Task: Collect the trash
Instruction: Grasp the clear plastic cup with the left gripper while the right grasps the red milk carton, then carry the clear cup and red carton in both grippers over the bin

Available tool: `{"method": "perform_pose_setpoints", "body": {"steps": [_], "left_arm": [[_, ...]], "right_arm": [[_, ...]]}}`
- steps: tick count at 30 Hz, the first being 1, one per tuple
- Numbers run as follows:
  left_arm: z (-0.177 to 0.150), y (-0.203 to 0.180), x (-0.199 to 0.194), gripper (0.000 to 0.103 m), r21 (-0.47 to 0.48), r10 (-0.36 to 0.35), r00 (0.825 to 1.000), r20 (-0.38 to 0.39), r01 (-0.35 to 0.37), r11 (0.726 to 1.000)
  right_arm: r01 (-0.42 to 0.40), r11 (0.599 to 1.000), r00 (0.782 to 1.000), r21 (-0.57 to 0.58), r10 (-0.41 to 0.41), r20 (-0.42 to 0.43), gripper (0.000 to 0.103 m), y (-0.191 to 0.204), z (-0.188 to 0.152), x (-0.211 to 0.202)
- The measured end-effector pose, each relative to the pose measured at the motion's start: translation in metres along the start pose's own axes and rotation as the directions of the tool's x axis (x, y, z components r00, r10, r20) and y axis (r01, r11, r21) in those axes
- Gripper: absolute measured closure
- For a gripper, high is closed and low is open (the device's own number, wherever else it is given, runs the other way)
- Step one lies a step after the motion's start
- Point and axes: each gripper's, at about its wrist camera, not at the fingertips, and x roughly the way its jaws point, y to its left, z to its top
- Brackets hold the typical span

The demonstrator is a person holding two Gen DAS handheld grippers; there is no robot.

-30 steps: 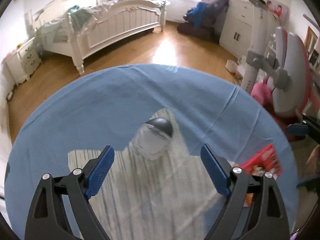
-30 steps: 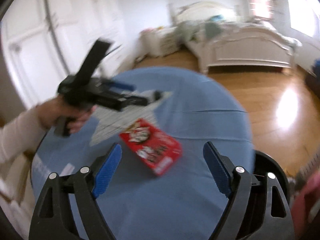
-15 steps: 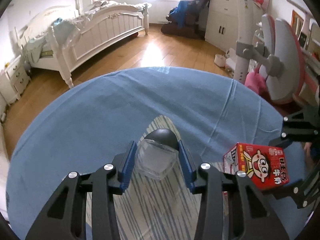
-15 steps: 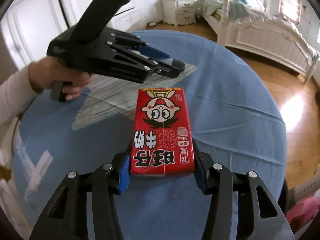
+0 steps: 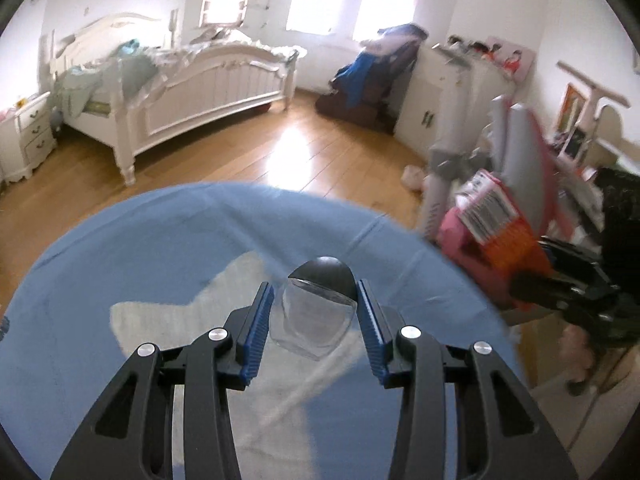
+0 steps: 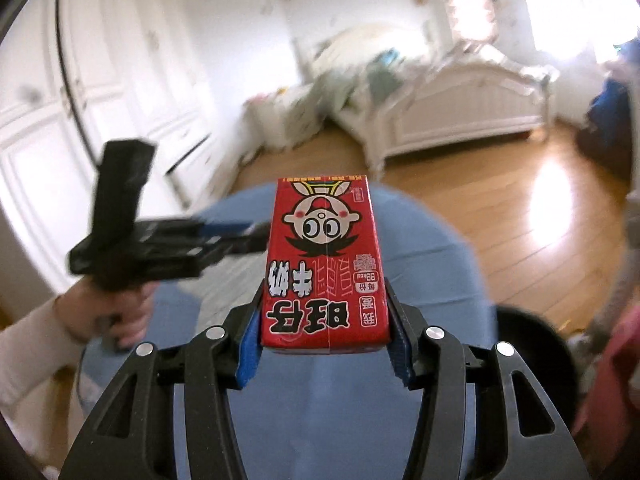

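Left gripper [image 5: 316,326] is clamped on 1 clear plastic cup [image 5: 314,320], raised above the blue tabletop [image 5: 120,264]. Right gripper [image 6: 324,344] holds 1 red milk carton [image 6: 324,264] by its base. Risk: the thin cup may crush or slip; the carton could pivot loose.

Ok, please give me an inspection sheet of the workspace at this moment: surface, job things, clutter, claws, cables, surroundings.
Surface: round table under blue cloth, pale striped patch in the middle.
Job's things: clear plastic cup with dark lid; red milk carton.
Clutter: nothing seen on the cloth.
Claws: left claw shut on the cup; right claw shut on the carton. Both closed in the last second.
Cables: nothing seen.
Surroundings: white bed, nightstand, wooden floor, white wardrobe; dark round bin beside the table.
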Motion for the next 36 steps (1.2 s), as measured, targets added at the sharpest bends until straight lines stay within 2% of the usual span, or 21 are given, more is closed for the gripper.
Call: {"method": "perform_pose_setpoints", "body": {"steps": [3,6,11,16,25,36], "left_arm": [[0.01,-0.031,-0.007,0.061,0.002,-0.051,0.998,0.029,0.051,0.999],[0.016,-0.06,-0.003,0.061,0.009,-0.092,0.995,0.039,0.091,0.996],[0.023,-0.1,0.022,0.061,-0.013,-0.16,0.987,0.028,0.16,0.987],[0.026,-0.129,0.052,0.061,-0.065,-0.226,0.974,0.005,0.226,0.972],[0.029,-0.151,0.105,0.061,-0.083,-0.239,0.969,-0.068,0.233,0.969],[0.027,-0.149,0.144,0.061,-0.112,-0.258,0.956,-0.142,0.244,0.963]], "right_arm": [[0.06,0.998,0.996,0.016,-0.061,0.071,0.051,-0.01,0.001,-0.026],[0.119,0.992,0.987,0.042,-0.123,0.107,0.051,-0.027,-0.002,-0.043],[0.228,0.971,0.965,0.07,-0.235,0.117,0.051,-0.061,-0.018,-0.059],[0.297,0.949,0.946,0.107,-0.307,0.098,0.051,-0.099,-0.037,-0.06],[0.335,0.928,0.937,0.16,-0.346,0.046,0.051,-0.145,-0.074,-0.049],[0.319,0.925,0.947,0.207,-0.321,-0.022,0.051,-0.182,-0.094,-0.02]]}}
